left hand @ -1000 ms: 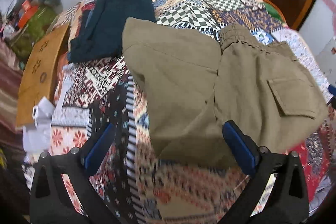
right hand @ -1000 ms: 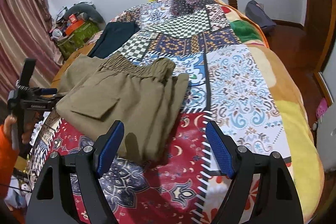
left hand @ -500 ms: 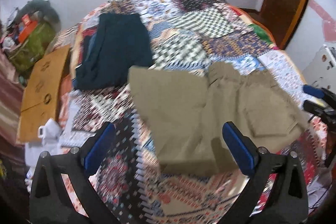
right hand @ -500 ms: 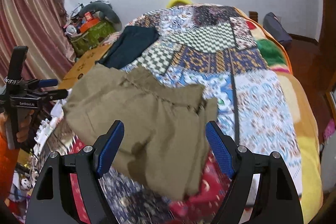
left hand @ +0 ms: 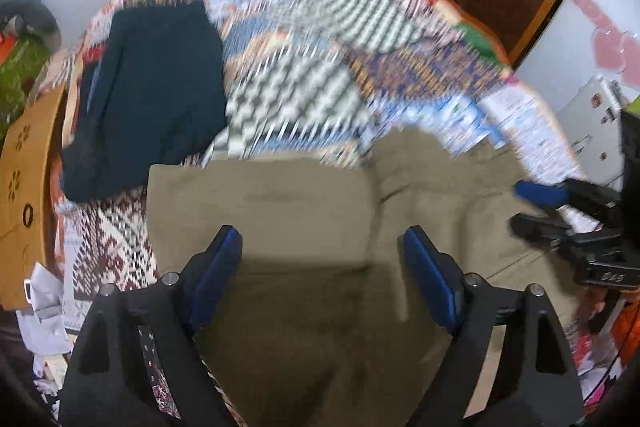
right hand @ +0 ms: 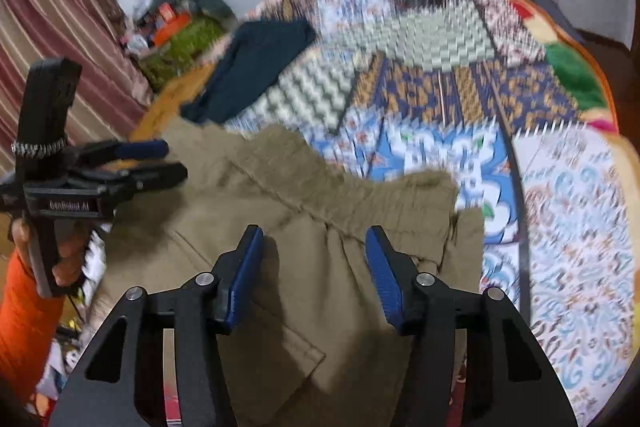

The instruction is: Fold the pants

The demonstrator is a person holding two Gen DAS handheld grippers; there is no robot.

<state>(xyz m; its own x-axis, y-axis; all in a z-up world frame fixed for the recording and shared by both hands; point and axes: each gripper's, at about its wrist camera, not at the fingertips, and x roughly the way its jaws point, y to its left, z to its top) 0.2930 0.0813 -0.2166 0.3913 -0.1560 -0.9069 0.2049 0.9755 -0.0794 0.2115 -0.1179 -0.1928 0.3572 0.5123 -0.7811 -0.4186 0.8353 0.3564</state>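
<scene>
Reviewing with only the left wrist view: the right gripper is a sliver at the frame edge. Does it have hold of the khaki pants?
Observer: Not yet. The right gripper has its fingers closing over the khaki pants; fabric shows beneath the gap, unpinched.
Operator: Which part of them?
Observer: The gathered waistband lies just past its fingertips.
Operator: What else am I missing?
Observer: A striped curtain hangs at the left of that view.
</scene>
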